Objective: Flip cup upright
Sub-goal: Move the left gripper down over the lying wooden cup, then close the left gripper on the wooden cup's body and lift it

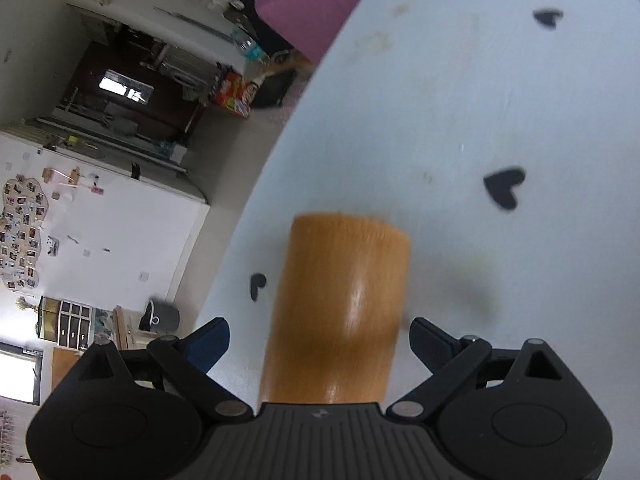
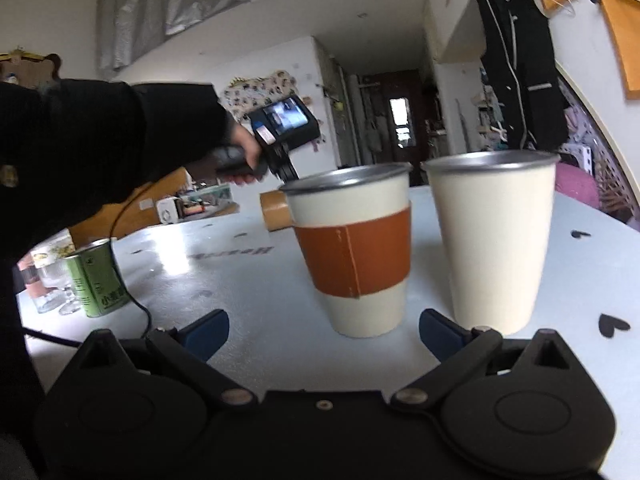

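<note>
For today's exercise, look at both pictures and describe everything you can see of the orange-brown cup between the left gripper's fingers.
The cup is a plain orange-brown cylinder with a glossy, wood-like or bamboo-like surface and a bright highlight along its side. It sits between the open fingers of the left gripper, with a gap showing on each side. Its far end looks flat and closed; its opening is not visible. The frame is blurred. In the right wrist view only its end shows, lying sideways just above the table, behind the sleeved cup.
</note>
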`<action>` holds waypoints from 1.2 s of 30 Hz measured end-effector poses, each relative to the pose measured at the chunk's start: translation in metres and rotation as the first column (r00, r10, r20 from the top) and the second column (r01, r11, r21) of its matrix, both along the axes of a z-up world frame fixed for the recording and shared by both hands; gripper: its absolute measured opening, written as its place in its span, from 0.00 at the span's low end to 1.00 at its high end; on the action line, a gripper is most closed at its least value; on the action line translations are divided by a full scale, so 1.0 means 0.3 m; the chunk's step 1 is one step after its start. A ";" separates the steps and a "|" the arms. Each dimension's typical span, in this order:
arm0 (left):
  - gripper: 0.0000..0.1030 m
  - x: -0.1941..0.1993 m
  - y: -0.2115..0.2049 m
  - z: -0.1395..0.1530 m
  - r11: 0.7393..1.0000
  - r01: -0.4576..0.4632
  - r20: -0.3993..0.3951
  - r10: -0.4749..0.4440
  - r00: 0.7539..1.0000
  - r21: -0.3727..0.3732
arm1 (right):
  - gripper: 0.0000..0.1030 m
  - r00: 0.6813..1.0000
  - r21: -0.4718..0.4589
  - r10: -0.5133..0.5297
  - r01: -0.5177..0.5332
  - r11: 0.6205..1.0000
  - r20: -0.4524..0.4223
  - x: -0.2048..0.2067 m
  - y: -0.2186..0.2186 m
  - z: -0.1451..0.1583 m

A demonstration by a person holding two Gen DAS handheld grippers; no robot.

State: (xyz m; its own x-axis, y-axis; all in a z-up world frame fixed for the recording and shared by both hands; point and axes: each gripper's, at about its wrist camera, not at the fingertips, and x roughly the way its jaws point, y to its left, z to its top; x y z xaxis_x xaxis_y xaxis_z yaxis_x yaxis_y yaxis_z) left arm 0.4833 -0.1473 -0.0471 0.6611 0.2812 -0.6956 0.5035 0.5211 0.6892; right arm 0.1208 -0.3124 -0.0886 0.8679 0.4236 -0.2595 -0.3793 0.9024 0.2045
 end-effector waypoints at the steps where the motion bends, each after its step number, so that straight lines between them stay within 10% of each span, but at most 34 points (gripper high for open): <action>1: 0.93 0.005 0.004 -0.011 1.000 -0.004 -0.008 0.004 1.000 0.005 | 1.00 1.000 0.001 0.004 -0.004 1.000 -0.001 0.002 -0.001 0.000; 5: 0.72 0.021 -0.001 0.007 0.998 -0.040 -0.013 0.039 0.999 -0.044 | 1.00 1.000 0.007 0.002 -0.002 1.000 -0.011 0.008 -0.006 -0.002; 36: 0.71 -0.664 -0.177 -0.005 0.977 0.198 -0.116 -0.189 0.975 0.077 | 1.00 0.997 0.087 -0.067 0.063 0.994 0.037 -0.126 -0.049 0.037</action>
State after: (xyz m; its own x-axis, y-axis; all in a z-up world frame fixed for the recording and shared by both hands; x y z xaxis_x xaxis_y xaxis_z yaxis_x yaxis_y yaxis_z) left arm 0.2843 -0.2006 -0.0485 0.6314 0.2179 -0.7442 0.6627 0.3467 0.6638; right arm 0.0831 -0.3270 -0.0776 0.9032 0.3852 -0.1895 -0.3297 0.9051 0.2685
